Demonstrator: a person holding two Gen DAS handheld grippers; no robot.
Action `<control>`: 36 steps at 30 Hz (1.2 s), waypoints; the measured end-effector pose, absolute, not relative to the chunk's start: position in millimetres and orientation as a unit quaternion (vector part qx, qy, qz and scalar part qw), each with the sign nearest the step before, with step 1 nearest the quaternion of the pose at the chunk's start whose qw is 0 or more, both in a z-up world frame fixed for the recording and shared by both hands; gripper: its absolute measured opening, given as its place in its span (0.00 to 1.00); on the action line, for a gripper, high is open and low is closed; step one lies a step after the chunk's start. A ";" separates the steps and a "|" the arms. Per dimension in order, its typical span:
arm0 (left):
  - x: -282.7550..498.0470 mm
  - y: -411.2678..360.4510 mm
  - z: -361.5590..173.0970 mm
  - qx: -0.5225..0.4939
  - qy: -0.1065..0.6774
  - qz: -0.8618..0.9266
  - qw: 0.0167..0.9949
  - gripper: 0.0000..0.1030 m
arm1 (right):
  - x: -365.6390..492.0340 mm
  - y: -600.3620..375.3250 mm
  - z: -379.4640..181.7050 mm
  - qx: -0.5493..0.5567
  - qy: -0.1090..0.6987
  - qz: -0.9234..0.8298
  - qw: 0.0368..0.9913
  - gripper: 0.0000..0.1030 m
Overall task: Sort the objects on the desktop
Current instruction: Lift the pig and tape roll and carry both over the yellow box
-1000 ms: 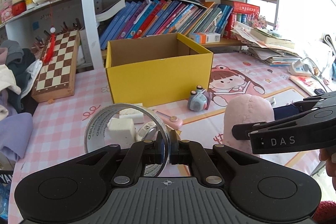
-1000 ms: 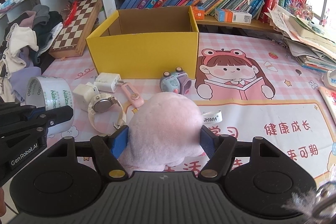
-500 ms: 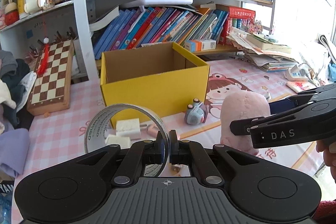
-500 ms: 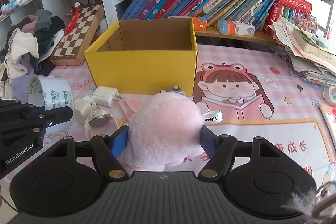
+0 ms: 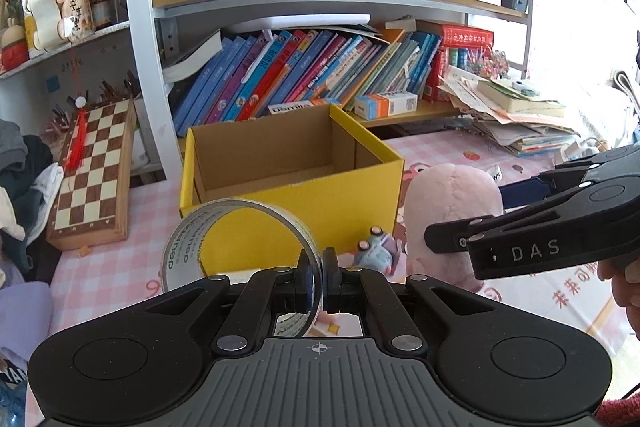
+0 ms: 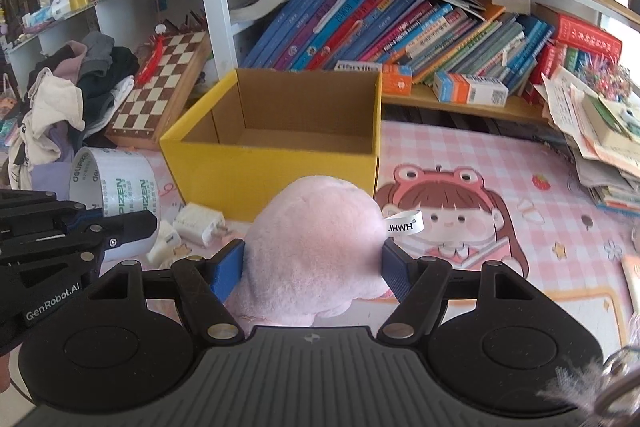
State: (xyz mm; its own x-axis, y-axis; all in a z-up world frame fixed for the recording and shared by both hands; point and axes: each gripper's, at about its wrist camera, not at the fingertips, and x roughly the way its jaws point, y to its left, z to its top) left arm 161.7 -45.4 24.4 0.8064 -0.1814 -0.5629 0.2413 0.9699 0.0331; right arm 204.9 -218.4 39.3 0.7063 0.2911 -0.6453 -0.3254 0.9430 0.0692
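- Yellow box: open-topped and seemingly empty, it stands on the pink checked mat ahead of both grippers; we read it as the place where the loose things go.
- Left gripper: its fingers are pressed onto the wall of a tape roll, which we hold on edge above the mat, in front of the box's left half.
- Right gripper: its blue pads squeeze a pink plush toy from both sides, just short of the box's near wall.
- Step in hand: we judge this the carry, both things lifted and neither yet over the rim.
- Next move: each load needs raising clear of the near wall before release.
- Left on the mat: a white charger and a small grey toy.
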 end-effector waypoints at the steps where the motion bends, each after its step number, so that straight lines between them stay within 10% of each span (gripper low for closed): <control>1: 164.4 -46.5 25.5 0.052 0.289 -0.110 0.949 0.04 | 208.9 -219.3 41.5 -0.026 0.342 0.170 0.924 0.68; 36: 285.9 -62.7 66.9 0.071 0.245 -0.073 0.964 0.05 | 357.4 -202.9 99.6 -0.106 0.246 0.258 0.928 0.68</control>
